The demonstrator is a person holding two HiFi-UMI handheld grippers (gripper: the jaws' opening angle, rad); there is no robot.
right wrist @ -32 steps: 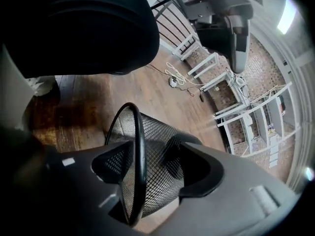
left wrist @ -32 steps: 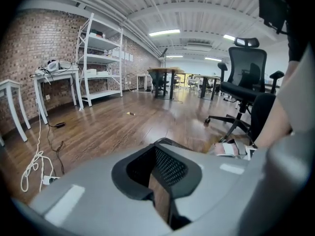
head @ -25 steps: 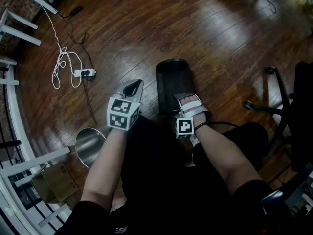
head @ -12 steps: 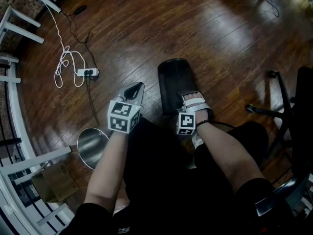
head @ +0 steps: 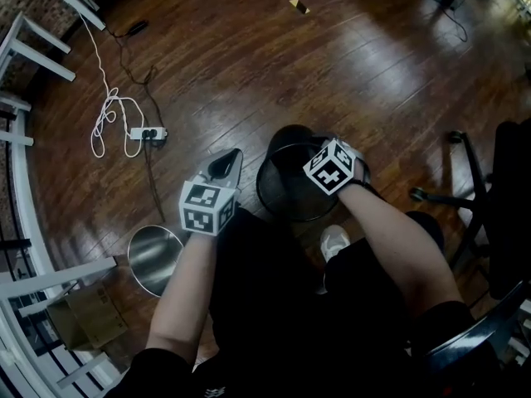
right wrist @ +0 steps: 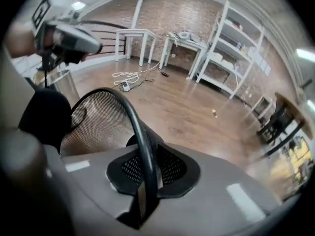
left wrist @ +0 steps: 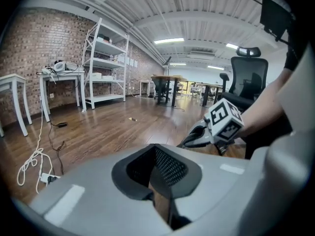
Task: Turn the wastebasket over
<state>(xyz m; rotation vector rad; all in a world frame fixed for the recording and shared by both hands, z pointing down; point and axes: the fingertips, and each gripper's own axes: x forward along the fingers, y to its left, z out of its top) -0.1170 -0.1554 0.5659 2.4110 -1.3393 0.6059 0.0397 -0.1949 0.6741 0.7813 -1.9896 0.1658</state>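
The black mesh wastebasket (head: 286, 191) stands tilted in front of my knees, its open mouth facing up at me. My right gripper (head: 322, 151) sits at the right side of its rim, marker cube turned upward. In the right gripper view the jaws (right wrist: 145, 191) are closing, with the black rim (right wrist: 129, 114) clamped between them and the mesh wall (right wrist: 96, 124) just beyond. My left gripper (head: 226, 162) hovers to the left of the basket, apart from it, jaws together and empty (left wrist: 162, 200). The left gripper view shows the right gripper (left wrist: 199, 136) off to the right.
A shiny metal bin (head: 153, 257) lies on the wood floor at my left knee. A white power strip with its cable (head: 143, 132) lies farther left. An office chair base (head: 452, 185) is at the right, white table legs (head: 37, 56) at the left, a cardboard box (head: 87, 320) near the bottom left.
The wastebasket lay on its side with the right gripper open at its near end. That gripper has rolled, shut on the rim and lifted; the mouth now faces up. The left gripper stayed put.
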